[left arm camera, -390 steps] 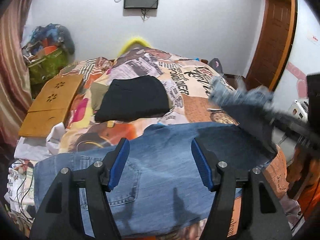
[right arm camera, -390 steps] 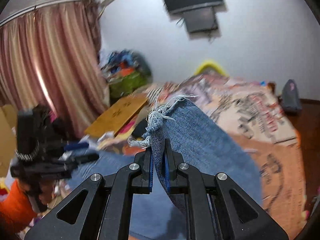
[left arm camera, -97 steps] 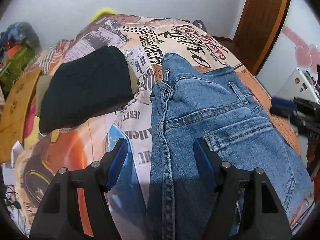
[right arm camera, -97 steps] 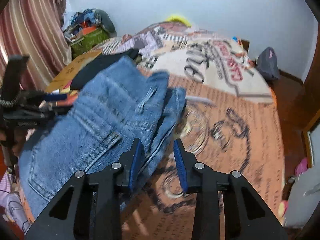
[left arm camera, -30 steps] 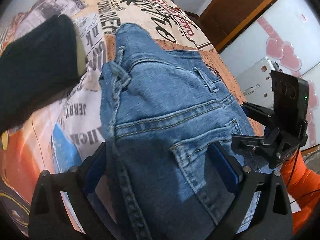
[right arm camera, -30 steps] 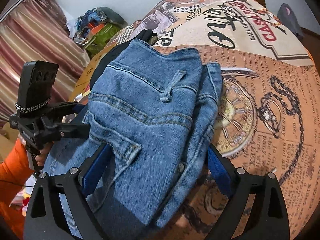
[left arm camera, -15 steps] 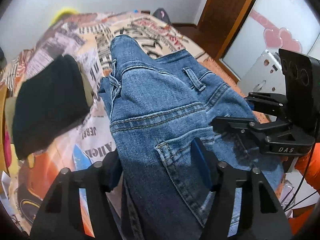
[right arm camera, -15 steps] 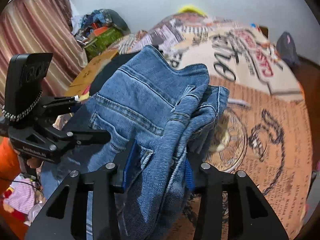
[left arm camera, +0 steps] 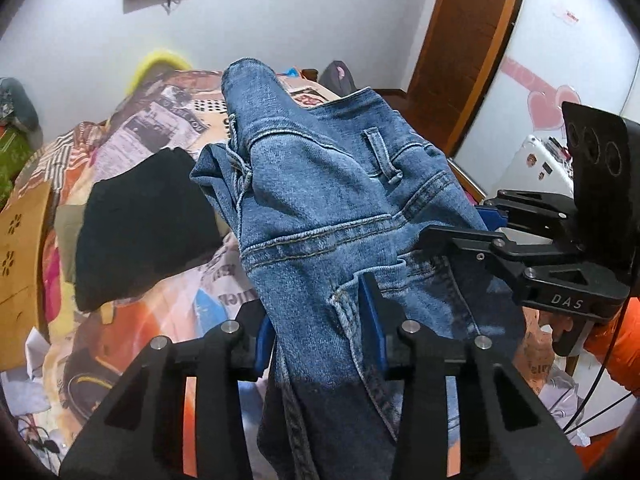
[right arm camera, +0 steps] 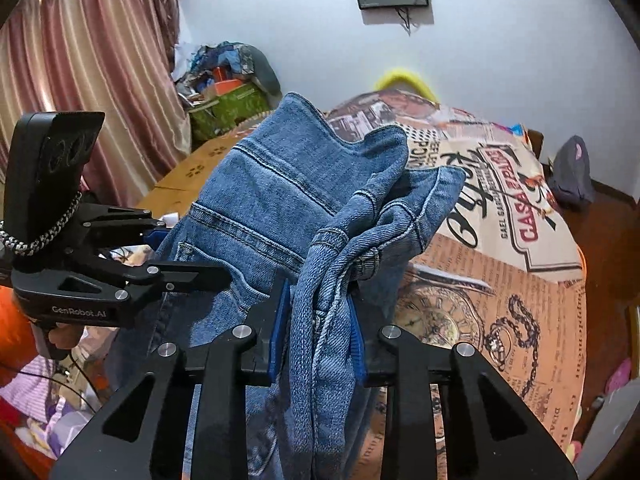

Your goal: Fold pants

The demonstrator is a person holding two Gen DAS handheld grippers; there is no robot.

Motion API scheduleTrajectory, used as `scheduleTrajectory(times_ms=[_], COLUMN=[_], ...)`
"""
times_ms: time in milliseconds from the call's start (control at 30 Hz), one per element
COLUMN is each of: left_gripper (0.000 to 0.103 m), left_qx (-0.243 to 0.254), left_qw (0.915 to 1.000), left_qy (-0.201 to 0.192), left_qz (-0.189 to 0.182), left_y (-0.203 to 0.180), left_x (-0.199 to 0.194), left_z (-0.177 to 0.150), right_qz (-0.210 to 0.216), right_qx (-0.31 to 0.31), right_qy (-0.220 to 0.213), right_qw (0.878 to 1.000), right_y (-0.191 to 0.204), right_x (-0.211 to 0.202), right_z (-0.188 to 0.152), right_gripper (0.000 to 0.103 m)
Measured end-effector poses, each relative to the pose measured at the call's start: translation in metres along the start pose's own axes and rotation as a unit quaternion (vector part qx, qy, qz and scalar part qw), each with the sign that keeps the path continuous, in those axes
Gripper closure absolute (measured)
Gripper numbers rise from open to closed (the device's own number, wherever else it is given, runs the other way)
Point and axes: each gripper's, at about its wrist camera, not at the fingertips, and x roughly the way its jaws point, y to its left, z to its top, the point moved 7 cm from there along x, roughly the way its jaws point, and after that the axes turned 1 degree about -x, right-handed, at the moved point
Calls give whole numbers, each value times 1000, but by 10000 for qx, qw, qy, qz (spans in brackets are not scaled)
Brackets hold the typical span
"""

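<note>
Both hand-held grippers, left and right, clamp the folded jeans above the bed; only setting down seems left.

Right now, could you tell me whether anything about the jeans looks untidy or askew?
Yes. The jeans are bunched, not flat: the right gripper pinches a crumpled wad of waistband, and the left gripper clamps thick layers near the pocket. The edges do not line up.

The folded jeans are clamped by the left gripper; their far edge is gripped by the right gripper; a black garment is seen on the bed.
</note>
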Motion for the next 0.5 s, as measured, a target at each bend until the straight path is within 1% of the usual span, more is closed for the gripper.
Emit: scheduleTrajectory(times_ms=[133,300,500], left_gripper=[66,68,68], left_qx=[-68,-202,-547], left_qw=[9999,9988,9951], left_qy=[-95,-325,-641], left_qz=[127,308,523], left_y=[11,29,68], left_x=[-13,-32,-44], left_z=[-2,4,22], right_qz=[67,174,312], right_qx=[-100,-230,-403], right_qy=[-78,-199,-382], right_qw=[9999,9994,9980], right_y=[12,25,35], right_x=[0,5,20], right_z=[2,13,43], right_gripper=[79,80,81])
